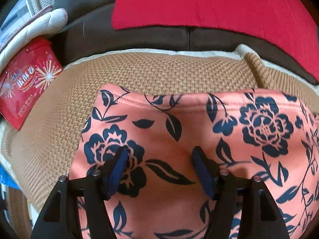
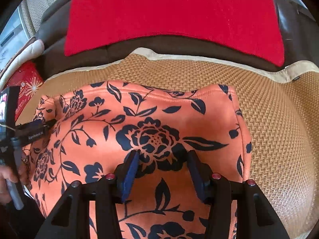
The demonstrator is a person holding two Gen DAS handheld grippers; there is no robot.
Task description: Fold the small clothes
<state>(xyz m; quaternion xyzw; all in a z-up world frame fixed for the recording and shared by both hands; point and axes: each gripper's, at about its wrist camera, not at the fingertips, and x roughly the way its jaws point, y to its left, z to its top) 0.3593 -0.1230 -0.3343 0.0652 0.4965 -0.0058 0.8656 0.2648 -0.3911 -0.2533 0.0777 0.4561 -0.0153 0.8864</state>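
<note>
Both tongs look alike: matte black plastic arms with triangular cut-outs, round dark-red screw caps at the joints, and blue pads lining the inner faces of the fingers. The left tongs (image 1: 159, 159) match the right tongs (image 2: 162, 162) in every part.

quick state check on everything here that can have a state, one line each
floral garment: lying spread on the woven mat, far hem a little rumpled
left tool: open over the garment, nothing between its pads
right tool: open over the garment, nothing gripped
red cloth: draped flat on the dark sofa back
red packet: closed, lying beside the mat
</note>
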